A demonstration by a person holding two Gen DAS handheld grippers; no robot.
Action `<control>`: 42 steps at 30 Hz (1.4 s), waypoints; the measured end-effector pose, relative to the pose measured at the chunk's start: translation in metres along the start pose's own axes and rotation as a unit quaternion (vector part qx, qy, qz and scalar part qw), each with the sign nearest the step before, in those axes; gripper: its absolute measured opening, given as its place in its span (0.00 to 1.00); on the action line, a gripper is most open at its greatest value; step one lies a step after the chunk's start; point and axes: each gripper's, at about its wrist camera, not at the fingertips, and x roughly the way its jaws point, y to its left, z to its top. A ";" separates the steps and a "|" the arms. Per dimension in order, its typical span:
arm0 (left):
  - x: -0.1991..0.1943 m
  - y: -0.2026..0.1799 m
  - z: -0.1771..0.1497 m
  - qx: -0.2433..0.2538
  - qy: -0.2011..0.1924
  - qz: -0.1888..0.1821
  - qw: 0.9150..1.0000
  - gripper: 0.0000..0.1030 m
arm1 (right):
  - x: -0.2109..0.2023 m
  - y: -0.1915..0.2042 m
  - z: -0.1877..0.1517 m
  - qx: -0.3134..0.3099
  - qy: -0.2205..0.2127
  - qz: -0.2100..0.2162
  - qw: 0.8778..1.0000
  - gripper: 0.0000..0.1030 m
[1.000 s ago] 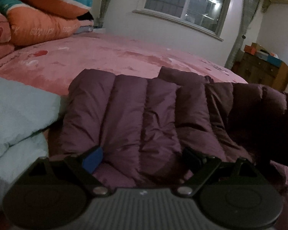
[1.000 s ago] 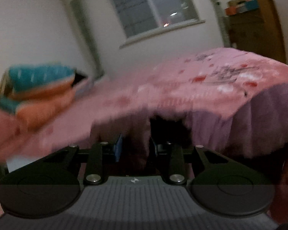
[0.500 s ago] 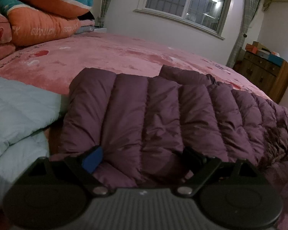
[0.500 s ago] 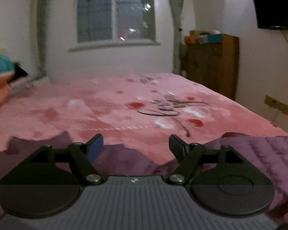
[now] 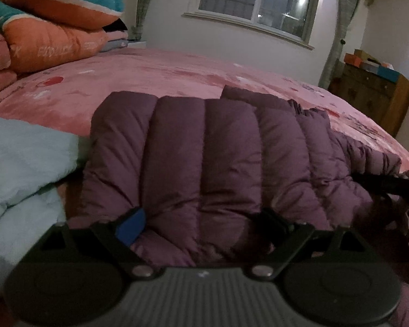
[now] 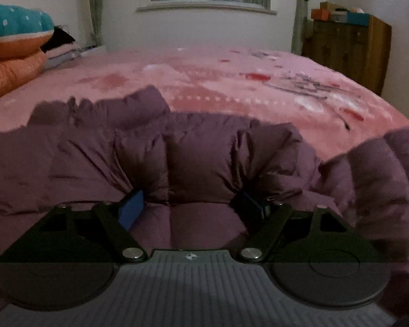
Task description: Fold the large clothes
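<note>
Right wrist view is showing the right gripper [image 6: 193, 209] opening, jaws straddling the purple down jacket [image 6: 199, 169] filling the frame's lower half; left gripper [image 5: 201, 226] is gaping too; gathering one full baffle should be helping

The left tongs [image 5: 201, 224] point forward and slightly downward, jaws spread wide with blue-padded fingers [image 5: 131, 226] angled outward. The right tongs [image 6: 195, 204] tilt down likewise, jaws opening, their fingertips pressed into puffy fabric that bulges between them.
</note>
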 end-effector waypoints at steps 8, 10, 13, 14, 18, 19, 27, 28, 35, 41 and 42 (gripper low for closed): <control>0.002 -0.001 -0.001 0.005 0.000 0.003 1.000 0.90 | -0.002 0.006 -0.002 -0.003 -0.009 -0.003 1.000 1.00; -0.001 -0.001 -0.001 0.004 -0.005 0.000 1.000 0.90 | -0.010 0.000 -0.009 0.007 -0.012 0.006 1.000 1.00; -0.008 0.001 0.000 -0.001 -0.018 -0.013 1.000 0.91 | -0.024 -0.007 -0.008 0.028 -0.016 -0.005 0.999 1.00; -0.012 0.001 0.001 0.000 -0.024 -0.016 1.000 0.91 | -0.035 -0.010 -0.008 0.036 -0.027 -0.005 0.999 1.00; -0.030 -0.011 0.001 0.033 -0.053 -0.033 0.998 0.91 | -0.091 -0.037 -0.016 0.094 -0.060 -0.009 0.994 1.00; -0.036 -0.016 0.000 0.045 -0.060 -0.039 0.996 0.92 | -0.104 -0.047 -0.019 0.115 -0.065 -0.011 0.991 1.00; -0.076 -0.053 -0.012 0.077 -0.079 -0.100 0.989 0.97 | -0.200 -0.109 -0.060 0.211 -0.111 -0.069 0.969 1.00; -0.081 -0.055 -0.014 0.065 -0.074 -0.112 0.989 0.97 | -0.212 -0.119 -0.065 0.222 -0.120 -0.077 0.964 1.00; -0.114 -0.064 -0.040 0.024 -0.037 -0.150 0.988 0.94 | -0.266 -0.176 -0.087 0.284 -0.174 -0.141 0.932 1.00; -0.140 -0.073 -0.053 0.007 -0.023 -0.155 0.988 0.94 | -0.295 -0.224 -0.107 0.352 -0.198 -0.168 0.899 1.00; -0.144 -0.075 -0.055 0.007 -0.022 -0.154 0.988 0.94 | -0.297 -0.230 -0.110 0.363 -0.201 -0.170 0.894 1.00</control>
